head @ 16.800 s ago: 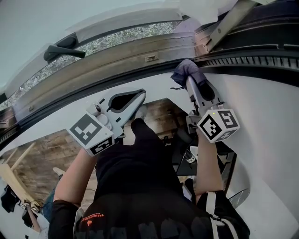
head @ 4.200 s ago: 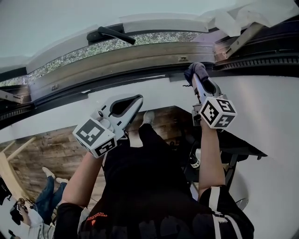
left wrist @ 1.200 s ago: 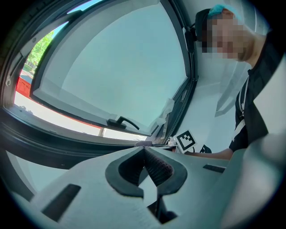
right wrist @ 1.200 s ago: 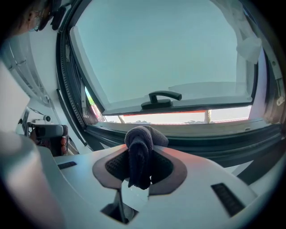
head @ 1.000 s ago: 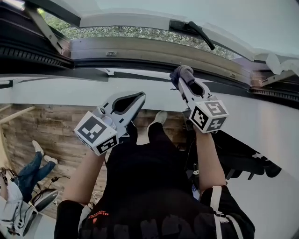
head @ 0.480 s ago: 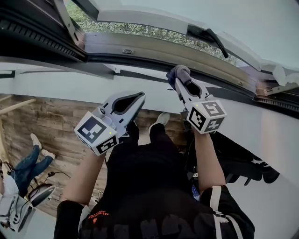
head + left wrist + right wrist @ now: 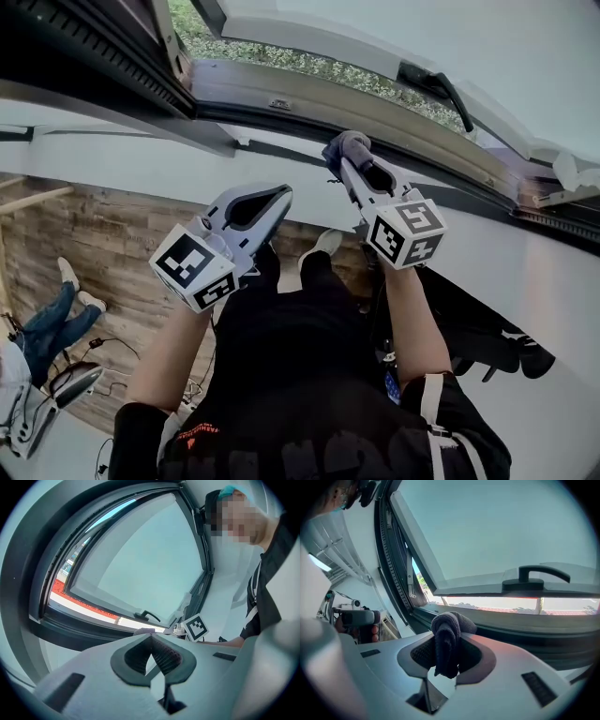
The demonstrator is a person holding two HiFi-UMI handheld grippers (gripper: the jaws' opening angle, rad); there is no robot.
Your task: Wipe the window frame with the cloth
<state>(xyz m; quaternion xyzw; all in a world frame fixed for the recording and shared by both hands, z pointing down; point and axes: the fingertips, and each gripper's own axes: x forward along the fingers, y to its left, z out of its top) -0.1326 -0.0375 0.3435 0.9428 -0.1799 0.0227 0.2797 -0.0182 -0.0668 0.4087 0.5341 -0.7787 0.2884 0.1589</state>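
Here the right gripper (image 7: 344, 167) clamps the dark cloth (image 7: 348, 145) near the window frame (image 7: 375, 117), upper centre; the left gripper (image 7: 280, 195), lower left, is closed on nothing.

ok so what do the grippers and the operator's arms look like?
The left gripper and right gripper are matching pale grey moulded shells, each tapering to two jaws lined with dark ribbed pads. Each carries a white cube with black square markers at its rear. The person wears a black short-sleeved top with small orange print on the left sleeve.
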